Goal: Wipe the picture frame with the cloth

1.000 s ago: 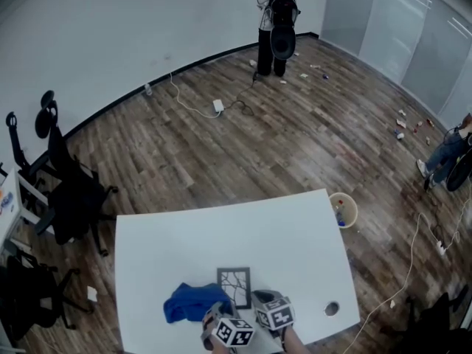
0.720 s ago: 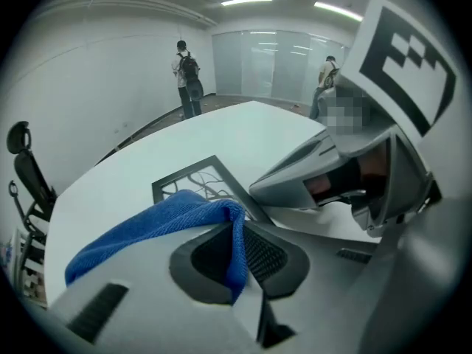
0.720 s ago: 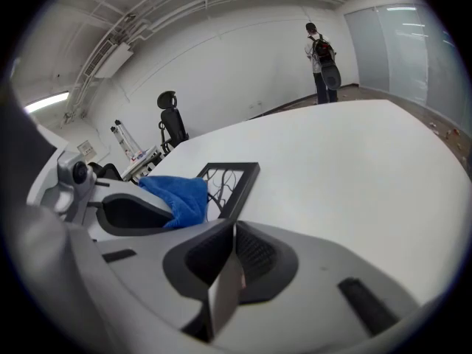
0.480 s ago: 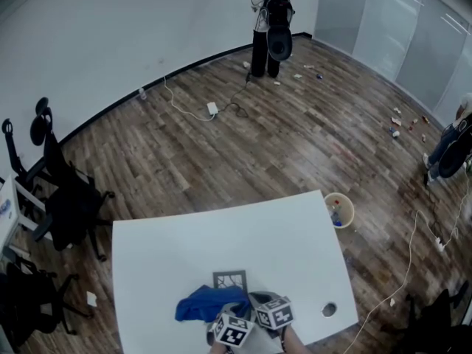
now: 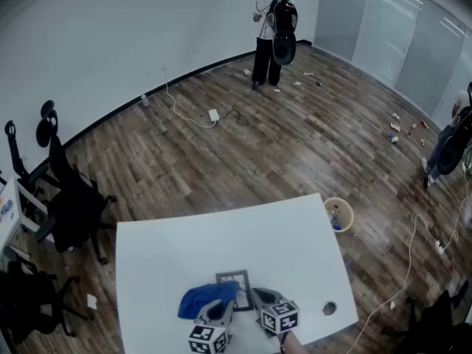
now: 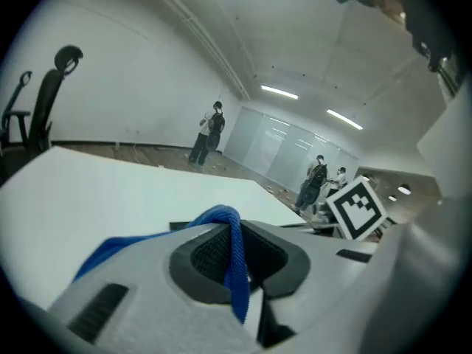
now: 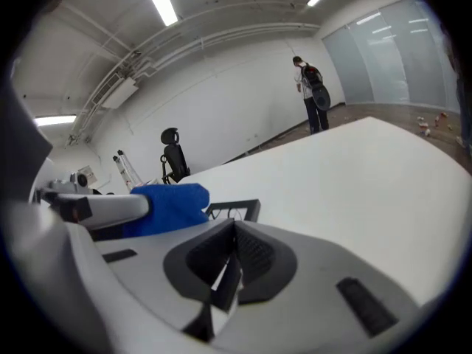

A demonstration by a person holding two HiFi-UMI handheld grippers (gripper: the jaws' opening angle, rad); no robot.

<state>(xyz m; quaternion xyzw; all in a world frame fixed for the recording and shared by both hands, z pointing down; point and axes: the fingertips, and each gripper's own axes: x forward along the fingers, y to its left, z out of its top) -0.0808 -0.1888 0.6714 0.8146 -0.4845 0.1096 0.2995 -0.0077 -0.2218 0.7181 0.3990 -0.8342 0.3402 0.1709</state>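
Observation:
A small dark picture frame (image 5: 234, 279) lies flat near the front edge of the white table (image 5: 221, 234). A blue cloth (image 5: 204, 298) is bunched over its left and near part. My left gripper (image 5: 214, 310) is shut on a fold of the cloth (image 6: 234, 251), which runs up between its jaws. The right gripper (image 5: 263, 298) rests just right of the frame, jaws closed together with nothing between them. In the right gripper view the cloth (image 7: 168, 203) and the frame (image 7: 237, 210) lie ahead to the left, with the left gripper (image 7: 96, 207) beside them.
A round cable hole (image 5: 330, 309) sits in the table's near right corner. On the floor past the right corner stands a small bin (image 5: 338, 213). Black office chairs (image 5: 70, 198) are at the left. A person with a backpack (image 5: 273, 28) stands far off by the wall.
The left gripper has dragged the cloth rightward from beside the frame onto it, then drawn back toward the near edge. The right gripper has barely moved.

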